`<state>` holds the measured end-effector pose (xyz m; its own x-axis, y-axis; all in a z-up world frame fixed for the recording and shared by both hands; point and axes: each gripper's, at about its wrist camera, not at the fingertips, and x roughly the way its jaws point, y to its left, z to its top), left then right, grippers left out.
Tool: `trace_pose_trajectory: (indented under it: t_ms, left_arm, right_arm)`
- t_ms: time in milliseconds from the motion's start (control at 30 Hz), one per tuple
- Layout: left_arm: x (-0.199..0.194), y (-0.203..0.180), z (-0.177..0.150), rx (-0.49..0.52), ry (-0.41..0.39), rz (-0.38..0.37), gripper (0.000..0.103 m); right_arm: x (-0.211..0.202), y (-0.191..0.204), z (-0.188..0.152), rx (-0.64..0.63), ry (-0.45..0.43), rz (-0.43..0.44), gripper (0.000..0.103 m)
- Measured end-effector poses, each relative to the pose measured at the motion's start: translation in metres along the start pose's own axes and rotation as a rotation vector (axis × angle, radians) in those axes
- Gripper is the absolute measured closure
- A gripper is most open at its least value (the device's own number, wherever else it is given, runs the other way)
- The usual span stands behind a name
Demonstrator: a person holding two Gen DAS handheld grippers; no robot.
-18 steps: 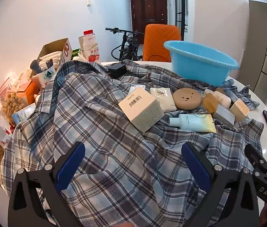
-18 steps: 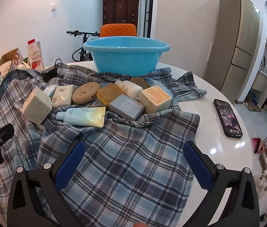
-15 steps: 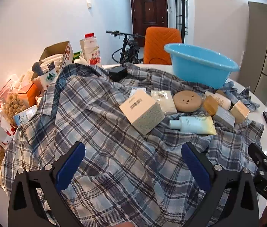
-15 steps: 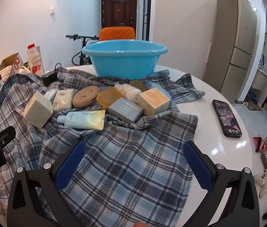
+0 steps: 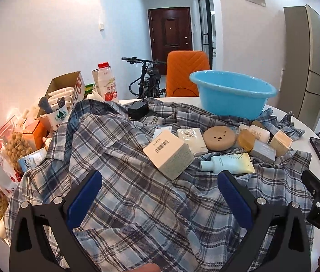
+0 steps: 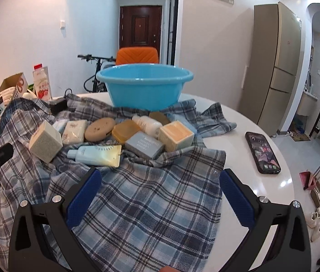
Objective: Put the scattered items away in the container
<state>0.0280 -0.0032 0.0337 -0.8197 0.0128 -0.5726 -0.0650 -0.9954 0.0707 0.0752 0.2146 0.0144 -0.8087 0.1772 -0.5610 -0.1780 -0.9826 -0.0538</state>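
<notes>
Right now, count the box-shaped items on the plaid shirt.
3. White barcode box at the left of the cluster, grey box in the middle front, tan box at the right. Others may hide behind the pile.

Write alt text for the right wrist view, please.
The open right gripper hangs empty over a plaid shirt spread on a white table. Beyond it lie scattered toiletries, boxes and a tube, before an empty blue basin; a phone lies right.

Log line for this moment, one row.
stage: pre-grasp | left gripper: open, empty | right gripper: open, empty | items: on plaid shirt | blue basin: looks empty
</notes>
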Motion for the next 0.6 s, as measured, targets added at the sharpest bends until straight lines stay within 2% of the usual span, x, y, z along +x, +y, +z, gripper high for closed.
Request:
trace_pose_trajectory:
  t_ms: [167,600]
  left_arm:
    - [0.0031,-0.0029,-0.0018,-0.006,0.011,-0.014,0.0]
    - [0.006,-0.0055,-0.0025,0.004,0.015,-0.012,0.0]
  right_arm:
    - [-0.0019,-0.0024,0.0016,0.02,-0.019,0.003,0.0]
    - [0.0047,-0.0032,0.0016,0.036,-0.002,0.007,0.0]
